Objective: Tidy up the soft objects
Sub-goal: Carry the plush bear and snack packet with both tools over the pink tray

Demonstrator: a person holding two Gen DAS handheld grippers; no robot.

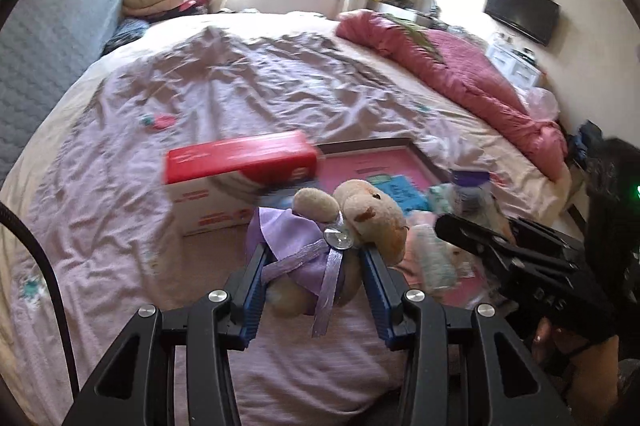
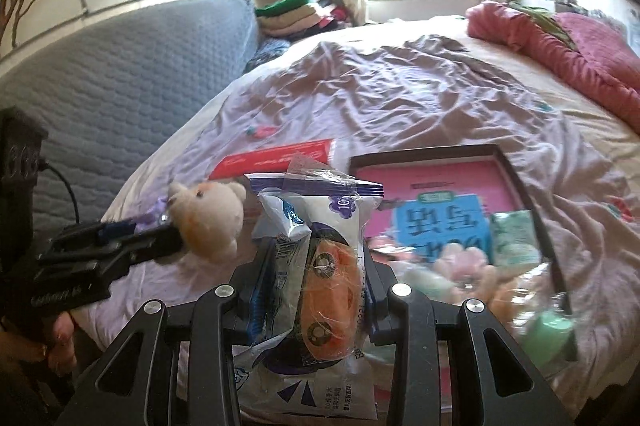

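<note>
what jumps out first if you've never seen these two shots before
Each gripper is clamped on something soft: the left gripper holds a tan teddy bear in a lilac dress, the right gripper a white wipes pack with an orange toy car against it. Behind them on the rumpled lilac bedsheet lie a red-topped box and a dark-framed pink tray.
</note>
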